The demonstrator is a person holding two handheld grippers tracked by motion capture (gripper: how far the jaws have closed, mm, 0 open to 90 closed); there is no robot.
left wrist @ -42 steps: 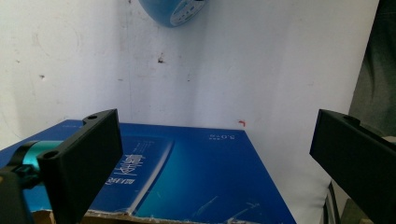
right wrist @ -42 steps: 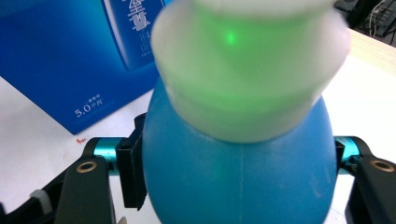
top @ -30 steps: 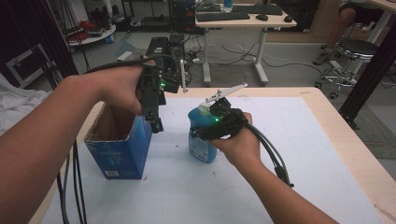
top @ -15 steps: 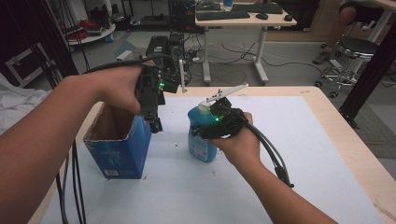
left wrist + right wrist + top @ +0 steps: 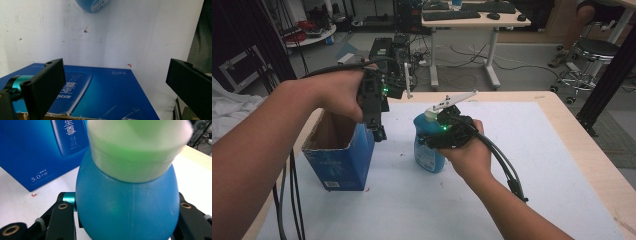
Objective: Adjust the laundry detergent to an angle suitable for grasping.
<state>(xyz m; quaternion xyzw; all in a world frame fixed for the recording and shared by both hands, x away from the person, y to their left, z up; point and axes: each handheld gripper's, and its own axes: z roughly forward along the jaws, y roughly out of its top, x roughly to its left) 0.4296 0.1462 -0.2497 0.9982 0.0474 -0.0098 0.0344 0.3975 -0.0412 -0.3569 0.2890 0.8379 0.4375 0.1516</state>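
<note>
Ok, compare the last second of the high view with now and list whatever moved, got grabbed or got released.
Nothing visibly changed. The right gripper stays clamped around the blue pump bottle standing on the white mat, and the left gripper still hangs open over the near edge of the open blue carton.

On my right gripper view the blue box fills the upper left of the frame; I can read white characters "至尊" running down its printed panel, and "5.0" followed by small characters too blurred for me to make out lower down. My left gripper view shows the same box at the bottom with tiny white print like "5.0", not sharp. The blue bottle at top centre carries a label I cannot read.
</note>
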